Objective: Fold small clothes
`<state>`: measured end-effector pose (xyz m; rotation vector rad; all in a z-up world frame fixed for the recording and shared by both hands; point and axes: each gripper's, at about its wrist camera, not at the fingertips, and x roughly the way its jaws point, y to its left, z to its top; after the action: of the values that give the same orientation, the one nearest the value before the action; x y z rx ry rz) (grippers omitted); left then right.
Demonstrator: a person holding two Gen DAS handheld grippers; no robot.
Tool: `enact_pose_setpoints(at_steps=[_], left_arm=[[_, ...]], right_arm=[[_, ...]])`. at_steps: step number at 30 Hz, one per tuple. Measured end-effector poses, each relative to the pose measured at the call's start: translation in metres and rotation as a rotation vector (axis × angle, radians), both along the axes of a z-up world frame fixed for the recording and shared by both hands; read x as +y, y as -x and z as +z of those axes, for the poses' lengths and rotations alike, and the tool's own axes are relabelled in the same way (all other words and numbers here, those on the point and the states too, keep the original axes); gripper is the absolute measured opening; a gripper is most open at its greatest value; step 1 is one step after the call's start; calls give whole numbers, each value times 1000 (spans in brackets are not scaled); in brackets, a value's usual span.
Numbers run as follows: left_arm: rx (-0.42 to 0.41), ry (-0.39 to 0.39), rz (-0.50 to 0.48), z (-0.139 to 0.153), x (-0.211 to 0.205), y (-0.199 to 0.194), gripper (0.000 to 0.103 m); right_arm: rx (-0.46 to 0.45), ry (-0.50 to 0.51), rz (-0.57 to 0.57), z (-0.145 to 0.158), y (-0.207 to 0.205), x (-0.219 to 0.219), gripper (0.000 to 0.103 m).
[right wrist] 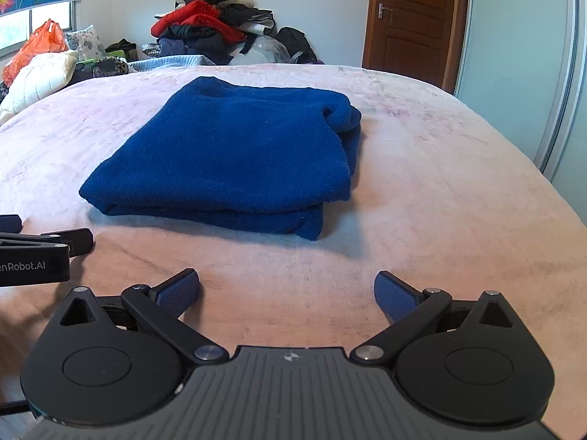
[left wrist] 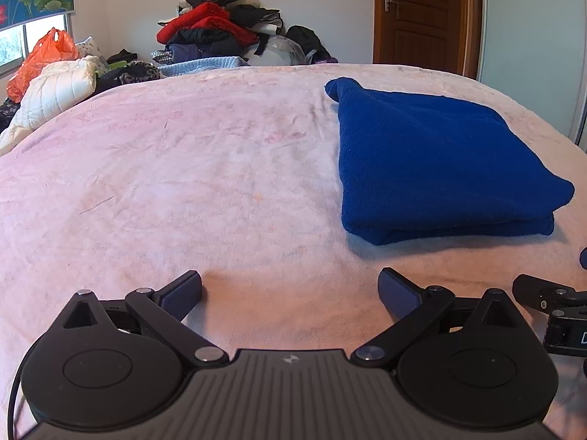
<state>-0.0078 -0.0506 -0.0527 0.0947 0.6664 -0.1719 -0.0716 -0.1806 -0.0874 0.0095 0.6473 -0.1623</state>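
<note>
Fingers of both grippers are spread wide and hold nothing: the left gripper (left wrist: 290,286) and the right gripper (right wrist: 286,286) sit low over the near edge of the bed (left wrist: 183,183), close beside each other. Just beyond them the blue sweater (right wrist: 227,146) lies on the pink cover as a squared, stacked fold, right of the left gripper and slightly left of the right one.

By my judgement the fold looks finished or nearly so, and the risk is undoing it. A pinch that catches only the top layer would peel the stack open. The knit looks soft and thick, so dragging it over the fleecy cover could shear the layers apart. One far corner (left wrist: 339,88) already pokes out as a loose nub and could snag.

Nothing lies between the grippers and the sweater. Far off, past the bed, a pile of clothes (left wrist: 220,25) is heaped against the wall, with an orange bag (left wrist: 40,58) and a white quilted jacket (left wrist: 55,91) at far left, and a wooden door (left wrist: 422,14) at far right.
</note>
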Motion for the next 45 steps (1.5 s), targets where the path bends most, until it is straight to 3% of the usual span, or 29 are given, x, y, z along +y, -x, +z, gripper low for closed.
enact_pose_setpoints(at_steps=[6, 10, 16, 26, 45], left_arm=[[53, -22, -3, 7, 1, 2, 103], [62, -47, -19, 13, 0, 7, 103], [98, -12, -20, 23, 5, 10, 103], [117, 7, 19, 24, 11, 10, 103], [109, -6, 6, 24, 10, 11, 103]], right_arm=[[53, -35, -55, 7, -3, 5, 103], [60, -73, -32, 12, 0, 9, 102], [55, -133, -14, 25, 10, 6, 102], [43, -109, -12, 28, 13, 11, 102], [38, -101, -11, 29, 15, 11, 102]])
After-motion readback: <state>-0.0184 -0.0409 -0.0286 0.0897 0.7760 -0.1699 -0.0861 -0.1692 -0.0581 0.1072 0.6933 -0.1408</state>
